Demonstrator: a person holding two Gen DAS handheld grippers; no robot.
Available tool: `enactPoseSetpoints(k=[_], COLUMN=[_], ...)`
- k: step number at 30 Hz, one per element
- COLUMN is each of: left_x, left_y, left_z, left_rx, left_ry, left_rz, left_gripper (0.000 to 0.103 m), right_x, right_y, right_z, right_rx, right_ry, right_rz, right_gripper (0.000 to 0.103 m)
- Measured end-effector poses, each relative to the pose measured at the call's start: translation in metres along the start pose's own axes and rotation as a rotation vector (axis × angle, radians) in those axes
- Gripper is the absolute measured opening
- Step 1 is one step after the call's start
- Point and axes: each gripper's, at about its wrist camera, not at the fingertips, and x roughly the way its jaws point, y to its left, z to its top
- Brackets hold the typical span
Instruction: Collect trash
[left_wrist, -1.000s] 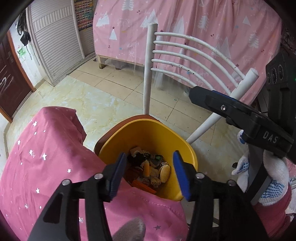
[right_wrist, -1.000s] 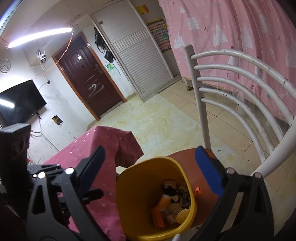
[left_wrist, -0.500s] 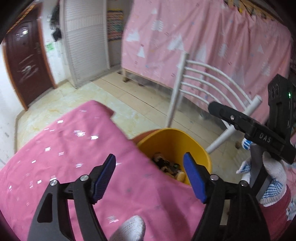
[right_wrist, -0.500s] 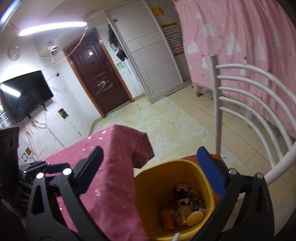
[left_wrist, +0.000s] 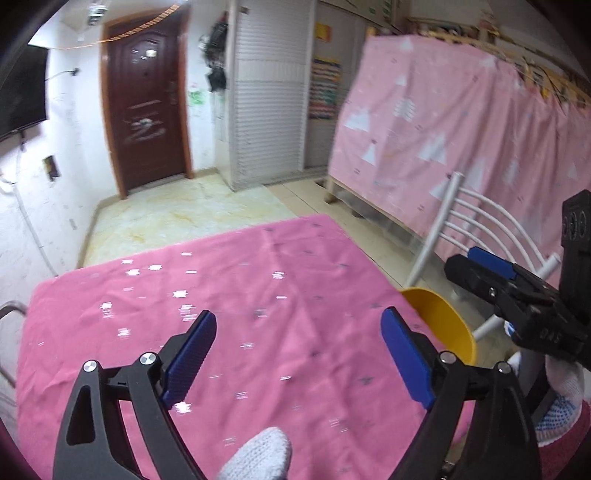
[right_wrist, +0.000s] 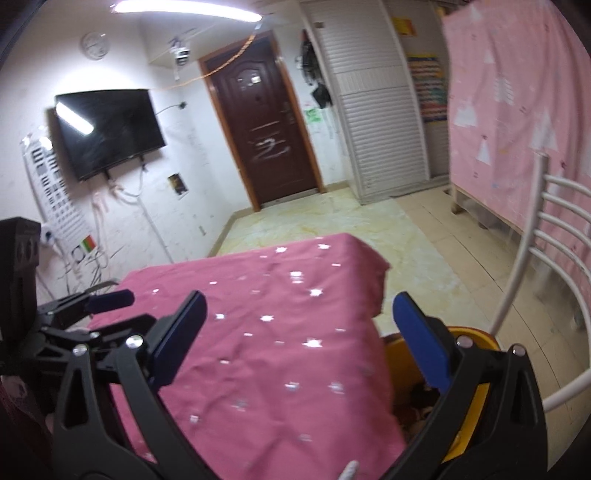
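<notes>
Left gripper: the black two-finger gripper with blue pads hangs over the pink star-print tablecloth, jaws spread wide with nothing between them.
Right gripper: the matching black gripper with blue pads also stands wide apart and empty; it straddles the cloth's right edge. In the left view it shows at far right, held by a white knit glove with blue dots.
Bin: the round yellow plastic trash bin sits off the table's right edge, just right of the left gripper's right finger and below the right gripper; in the right view it lies partly behind that gripper's right finger.
Bin contents: a few small dark and pale scraps show at the bottom (too blurred to name).
Table top: only cloth shows between the fingers of either gripper.
Chair: a white metal slat-back chair stands just behind the bin.
Background: a dark brown door and pink tree-print curtain.
</notes>
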Motion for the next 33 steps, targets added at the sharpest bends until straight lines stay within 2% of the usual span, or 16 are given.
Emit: enactPoseSetpoints(k=[7,15,22,33], left_x=[-0.034,-0.057,-0.074,-0.080], left_y=[0.048,0.085,0.103,0.103], left_z=[-0.019,-0.031,-0.039,-0.041], left_rx=[-0.070,-0.144,-0.166,-0.165], left_ry=[-0.082,-0.130,-0.153,-0.169], left_rz=[0.136,0.216,0.237,0.235], left_gripper=[0.083,0.083,0.083,0.083], right_x=[0.009,0.013,0.011,0.006], right_y=[0.053,0.094,0.111,0.113], right_z=[-0.006,-0.017,-0.017,-0.017], right_rx=[-0.074,-0.105,-0.130,-0.136], right_ry=[-0.002,-0.014,-0.016,-0.021], right_rz=[0.071,0.146,0.161,0.161], right_gripper=[0.097,0.097,0.097,0.097])
